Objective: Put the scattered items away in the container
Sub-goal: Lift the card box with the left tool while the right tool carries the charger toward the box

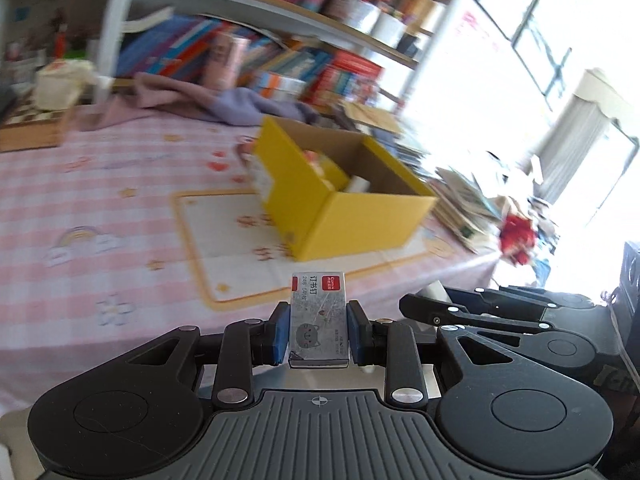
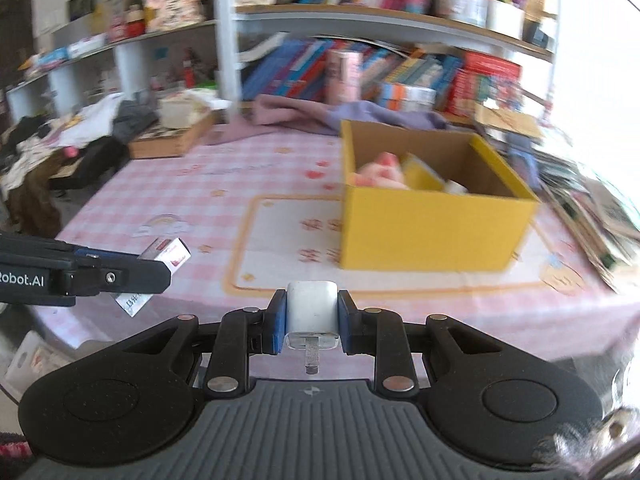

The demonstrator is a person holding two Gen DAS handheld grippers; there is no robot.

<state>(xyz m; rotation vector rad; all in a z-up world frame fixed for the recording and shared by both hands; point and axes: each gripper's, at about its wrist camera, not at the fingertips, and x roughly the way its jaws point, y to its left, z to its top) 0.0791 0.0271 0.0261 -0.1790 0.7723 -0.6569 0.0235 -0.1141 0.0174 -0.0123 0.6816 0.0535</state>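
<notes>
Your left gripper point(image 1: 319, 330) clenched a staple box point(image 1: 318, 312); your right gripper point(image 2: 312, 320) clamped a white charger plug point(image 2: 312, 312). The yellow box point(image 2: 432, 216) sat ahead of both.

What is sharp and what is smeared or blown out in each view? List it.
Left wrist view: staple box in the left claw sharp, yellow box and shelves motion-smeared, window blown out white. Right wrist view: white charger plug crisp, bookshelf blurred, right edge glaring.
</notes>
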